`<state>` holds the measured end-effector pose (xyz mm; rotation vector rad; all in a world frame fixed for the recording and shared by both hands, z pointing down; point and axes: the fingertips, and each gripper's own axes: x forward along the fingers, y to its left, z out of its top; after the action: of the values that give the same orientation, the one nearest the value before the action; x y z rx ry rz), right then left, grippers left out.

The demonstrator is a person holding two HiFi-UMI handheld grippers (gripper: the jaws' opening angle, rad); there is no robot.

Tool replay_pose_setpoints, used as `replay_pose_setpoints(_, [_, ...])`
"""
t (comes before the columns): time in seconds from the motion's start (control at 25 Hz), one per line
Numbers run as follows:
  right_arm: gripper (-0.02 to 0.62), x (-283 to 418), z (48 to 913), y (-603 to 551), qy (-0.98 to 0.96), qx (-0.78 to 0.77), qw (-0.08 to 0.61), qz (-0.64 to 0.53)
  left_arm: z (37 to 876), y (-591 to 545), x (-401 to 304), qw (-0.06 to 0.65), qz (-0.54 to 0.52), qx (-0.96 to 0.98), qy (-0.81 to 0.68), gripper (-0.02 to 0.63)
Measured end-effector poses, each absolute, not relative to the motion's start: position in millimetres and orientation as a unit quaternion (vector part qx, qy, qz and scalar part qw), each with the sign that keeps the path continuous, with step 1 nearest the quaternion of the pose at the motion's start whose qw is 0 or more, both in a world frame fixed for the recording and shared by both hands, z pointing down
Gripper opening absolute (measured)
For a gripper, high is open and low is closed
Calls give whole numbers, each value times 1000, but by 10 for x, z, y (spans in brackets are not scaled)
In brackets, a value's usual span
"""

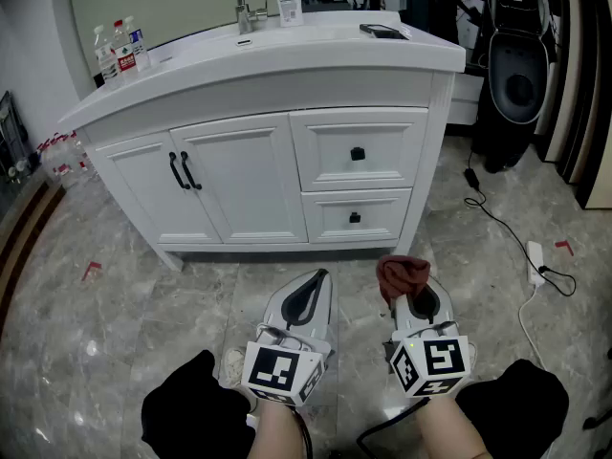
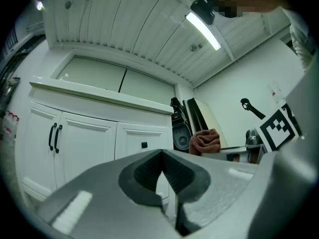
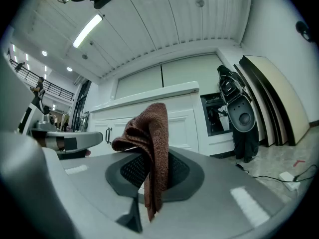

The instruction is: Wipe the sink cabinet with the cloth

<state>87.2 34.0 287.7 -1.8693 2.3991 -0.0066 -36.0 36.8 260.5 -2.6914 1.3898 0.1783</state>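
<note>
A white sink cabinet (image 1: 287, 175) with two doors and two drawers stands ahead, also seen in the left gripper view (image 2: 89, 133) and right gripper view (image 3: 184, 121). My right gripper (image 1: 409, 290) is shut on a reddish-brown cloth (image 1: 402, 275), which bunches above the jaws (image 3: 149, 148) and shows at the side (image 2: 204, 141). My left gripper (image 1: 311, 290) is shut with nothing in it (image 2: 162, 166). Both hang low over the floor, well short of the cabinet front.
Water bottles (image 1: 120, 51), a faucet (image 1: 239, 3), a small box (image 1: 289, 8) and a dark flat thing (image 1: 384, 32) sit on the countertop. A black appliance (image 1: 516, 65) stands to the right, with a cable and power strip (image 1: 535, 256) on the marble floor.
</note>
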Motion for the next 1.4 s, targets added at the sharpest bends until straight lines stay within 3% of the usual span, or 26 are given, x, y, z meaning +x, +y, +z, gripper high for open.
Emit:
replay_pose_setpoints(0.8, [78,880,3045,217,785,-616,57,-34,2740,283,-410,49,56,-882,465,0])
replay_pose_setpoints(1.4, [78,691,3082,-759,797,-601,49,-45,2747,-582,-504,38,62,-875,479,0])
